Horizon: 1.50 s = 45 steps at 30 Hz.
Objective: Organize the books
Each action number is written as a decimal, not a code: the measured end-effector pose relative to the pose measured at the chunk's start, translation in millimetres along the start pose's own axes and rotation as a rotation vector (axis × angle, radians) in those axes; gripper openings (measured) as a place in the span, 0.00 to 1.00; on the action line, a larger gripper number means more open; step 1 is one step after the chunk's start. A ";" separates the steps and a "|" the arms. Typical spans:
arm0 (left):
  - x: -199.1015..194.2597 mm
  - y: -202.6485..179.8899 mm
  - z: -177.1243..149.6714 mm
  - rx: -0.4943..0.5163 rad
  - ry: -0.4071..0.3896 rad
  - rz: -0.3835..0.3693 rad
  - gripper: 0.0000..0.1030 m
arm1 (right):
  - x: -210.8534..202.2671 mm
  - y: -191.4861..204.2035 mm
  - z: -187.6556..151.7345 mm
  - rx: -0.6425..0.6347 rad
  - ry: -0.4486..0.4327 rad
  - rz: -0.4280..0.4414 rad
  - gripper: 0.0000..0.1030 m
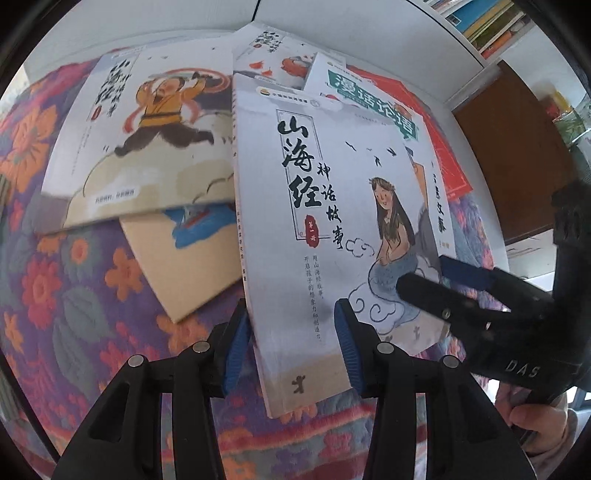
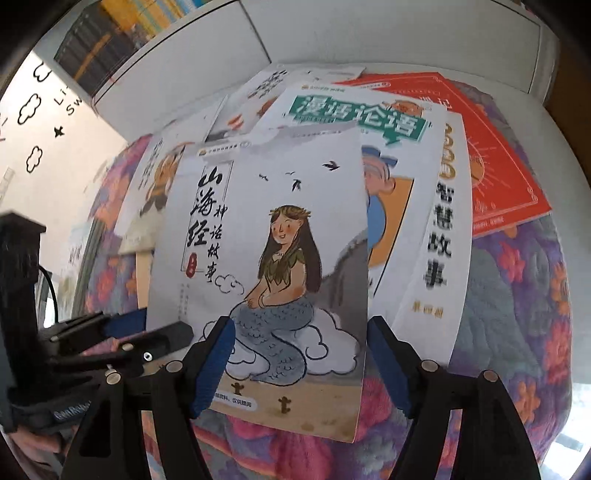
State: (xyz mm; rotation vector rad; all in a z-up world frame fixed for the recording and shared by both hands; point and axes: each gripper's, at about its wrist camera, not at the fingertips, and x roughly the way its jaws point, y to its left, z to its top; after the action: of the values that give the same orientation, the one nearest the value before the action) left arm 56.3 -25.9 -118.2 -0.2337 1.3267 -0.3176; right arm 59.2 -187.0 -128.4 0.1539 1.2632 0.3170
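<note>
Now left hand-held gripper (image 1: 290, 312) part-open astride mermaid book (image 1: 332, 192) edge; right hand-held gripper (image 2: 299, 325) wide apart astride it.

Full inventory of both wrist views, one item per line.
mermaid book: 1, white, top of pile, centre
running-figure book: 1, white, left of it
green-title book: 1, white, partly under it, behind
black-title book: 1, white, right
red book: 1, red, far right
tan book: 1, tan, under left books
back book: 1, white, rear
quilt: 1, floral purple-orange, under all
shelved books: several, mixed, background
left gripper: 1, black, blue fingers, astride mermaid book's corner; grip unclear
right gripper: 1, black, blue fingers, open over its near edge
</note>
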 end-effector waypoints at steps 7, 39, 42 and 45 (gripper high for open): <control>-4.1 4.9 -20.2 0.000 0.035 -0.007 0.40 | -3.3 6.6 -26.1 0.025 0.049 -0.006 0.72; 1.1 21.1 -42.0 -0.018 0.112 -0.047 0.40 | -3.8 -29.3 -64.8 0.118 0.175 0.283 0.71; 0.3 24.0 -39.0 -0.005 0.108 -0.066 0.38 | -3.4 -44.1 -63.1 0.127 0.193 0.360 0.63; 1.1 20.4 -37.4 0.036 0.112 -0.066 0.38 | 0.9 -52.8 -60.6 0.129 0.202 0.436 0.63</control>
State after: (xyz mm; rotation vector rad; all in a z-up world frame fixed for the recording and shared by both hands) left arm 22.1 -6.7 -134.8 -0.2332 1.4242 -0.4150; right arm 9.7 -240.3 -162.6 0.5218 1.4458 0.6382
